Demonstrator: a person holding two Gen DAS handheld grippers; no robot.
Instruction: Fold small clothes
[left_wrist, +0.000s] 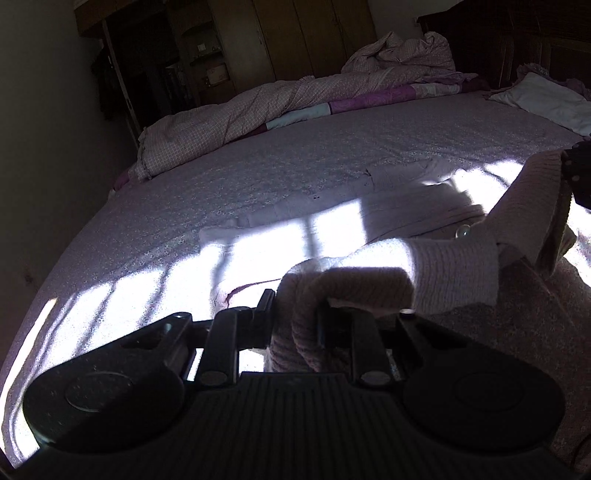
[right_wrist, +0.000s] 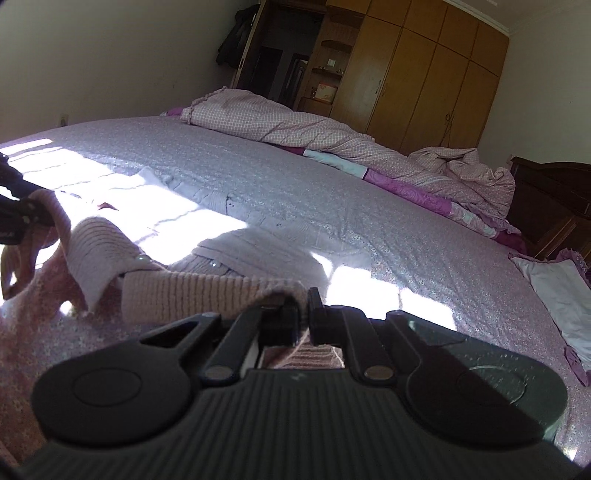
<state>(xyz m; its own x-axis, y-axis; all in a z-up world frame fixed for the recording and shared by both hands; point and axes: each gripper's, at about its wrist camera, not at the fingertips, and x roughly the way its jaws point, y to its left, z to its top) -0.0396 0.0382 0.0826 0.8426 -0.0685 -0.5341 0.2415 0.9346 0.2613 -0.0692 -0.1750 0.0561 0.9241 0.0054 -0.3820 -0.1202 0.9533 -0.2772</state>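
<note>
Both grippers are engaged on one garment, a pink ribbed knit cardigan (right_wrist: 192, 291) with a button visible, lying on the bed (right_wrist: 295, 177) at its near edge, partly in a sun patch. The left gripper (left_wrist: 295, 317) has its jaws pinching a bunched ribbed edge; the right gripper (right_wrist: 303, 314) has its jaws pressed together on another ribbed edge, and the fabric between them is raised off the bed. A pale cloth (right_wrist: 173, 184) lies flat further in, its state unclear. Judgement: folding is at an early stage; the cardigan is crumpled, no finished fold is evident, and laying over and squaring remain.
</note>
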